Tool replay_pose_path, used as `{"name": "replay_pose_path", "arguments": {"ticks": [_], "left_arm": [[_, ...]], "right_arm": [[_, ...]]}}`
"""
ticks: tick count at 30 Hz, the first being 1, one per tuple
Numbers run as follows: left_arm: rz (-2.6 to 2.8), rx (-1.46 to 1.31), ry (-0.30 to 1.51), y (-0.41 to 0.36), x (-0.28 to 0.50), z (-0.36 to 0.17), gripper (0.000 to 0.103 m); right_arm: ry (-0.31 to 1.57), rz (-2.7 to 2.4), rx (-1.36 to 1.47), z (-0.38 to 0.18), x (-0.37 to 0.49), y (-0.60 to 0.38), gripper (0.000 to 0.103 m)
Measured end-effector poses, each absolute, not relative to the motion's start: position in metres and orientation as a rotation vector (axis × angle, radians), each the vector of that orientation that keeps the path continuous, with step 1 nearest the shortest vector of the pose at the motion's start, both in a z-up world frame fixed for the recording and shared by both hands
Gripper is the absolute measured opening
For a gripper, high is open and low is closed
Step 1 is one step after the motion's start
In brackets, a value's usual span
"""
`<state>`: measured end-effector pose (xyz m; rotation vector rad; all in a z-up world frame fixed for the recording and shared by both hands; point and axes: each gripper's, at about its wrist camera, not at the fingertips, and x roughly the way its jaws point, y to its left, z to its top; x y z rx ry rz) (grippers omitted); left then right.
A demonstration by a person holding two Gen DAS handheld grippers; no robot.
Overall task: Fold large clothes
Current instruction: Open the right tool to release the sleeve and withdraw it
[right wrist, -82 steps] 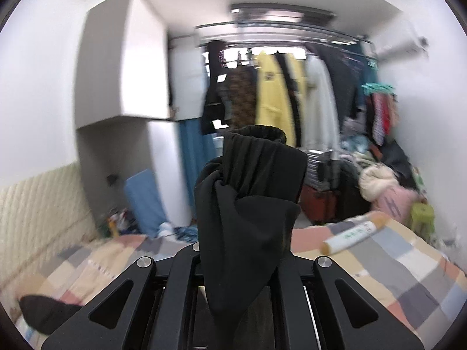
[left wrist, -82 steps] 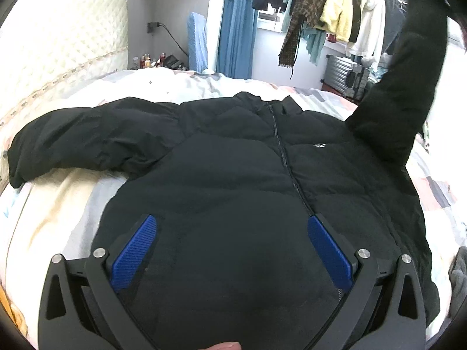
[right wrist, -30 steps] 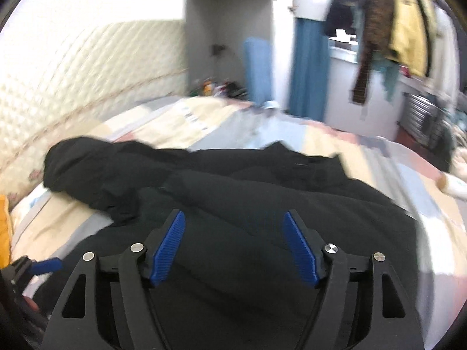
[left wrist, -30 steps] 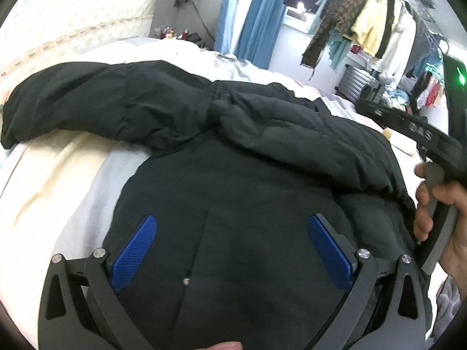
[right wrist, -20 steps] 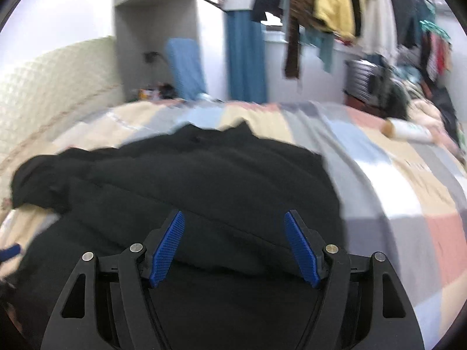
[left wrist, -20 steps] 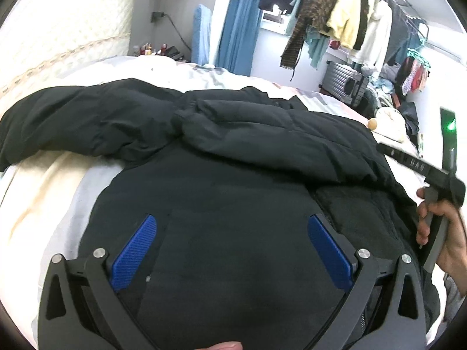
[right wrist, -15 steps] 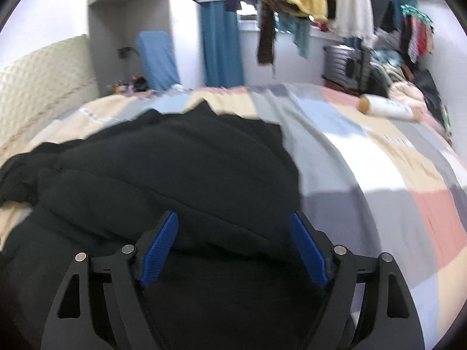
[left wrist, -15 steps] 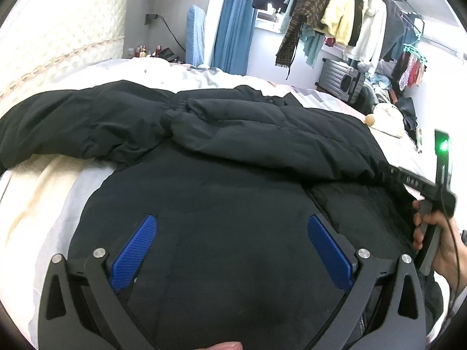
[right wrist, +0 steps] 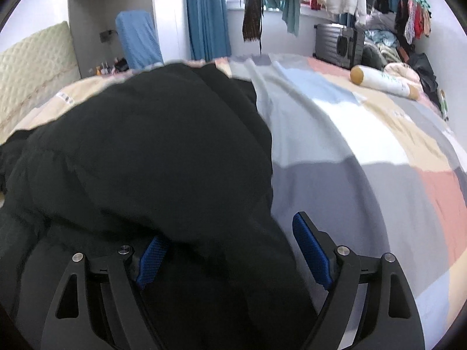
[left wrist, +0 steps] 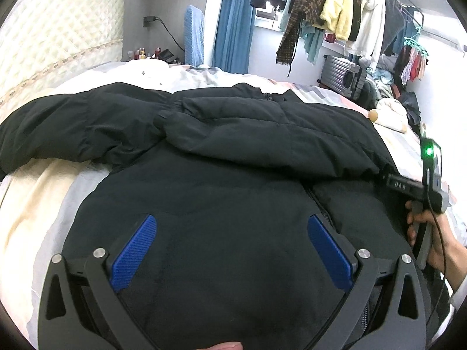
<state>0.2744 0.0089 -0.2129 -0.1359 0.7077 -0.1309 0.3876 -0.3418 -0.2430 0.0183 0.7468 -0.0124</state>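
Note:
A large black puffer jacket point(left wrist: 221, 180) lies front up on the bed. One sleeve point(left wrist: 262, 134) is folded across its chest; the other sleeve point(left wrist: 67, 128) stretches out to the left. My left gripper point(left wrist: 230, 250) is open and empty above the jacket's lower body. My right gripper point(right wrist: 230, 250) is open at the jacket's right side point(right wrist: 151, 157), its fingers straddling the jacket's edge without closing on it. The right gripper's body point(left wrist: 420, 186) also shows in the left wrist view, at the jacket's right edge.
The bed has a patchwork cover point(right wrist: 364, 151) of grey, white, pink and beige. A white bottle point(right wrist: 382, 83) lies on it at the far right. A padded headboard point(left wrist: 58, 43) is on the left. A clothes rack point(left wrist: 335, 11) and suitcase point(left wrist: 341, 73) stand behind.
The right gripper let go of the sleeve, which now lies folded across the chest, then swung back to the jacket's right edge and lowered onto it. The left gripper stayed open over the hem.

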Motion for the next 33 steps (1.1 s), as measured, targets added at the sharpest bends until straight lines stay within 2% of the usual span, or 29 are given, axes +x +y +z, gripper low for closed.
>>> {"name": "replay_pose_path", "arguments": {"ticks": [5, 14, 33], "left_arm": [[-0.139, -0.151, 0.696, 0.009, 0.272, -0.211, 0.103], [-0.122, -0.137, 0.690, 0.006, 0.266, -0.203, 0.103], [-0.118, -0.111, 0.588, -0.001, 0.209, -0.155, 0.103]], "right_arm": [[0.674, -0.016, 0.063, -0.229, 0.393, -0.359, 0.082], [0.701, -0.054, 0.197, -0.235, 0.395, -0.395, 0.082], [0.570, 0.104, 0.112, -0.148, 0.291, -0.320, 0.085]]}}
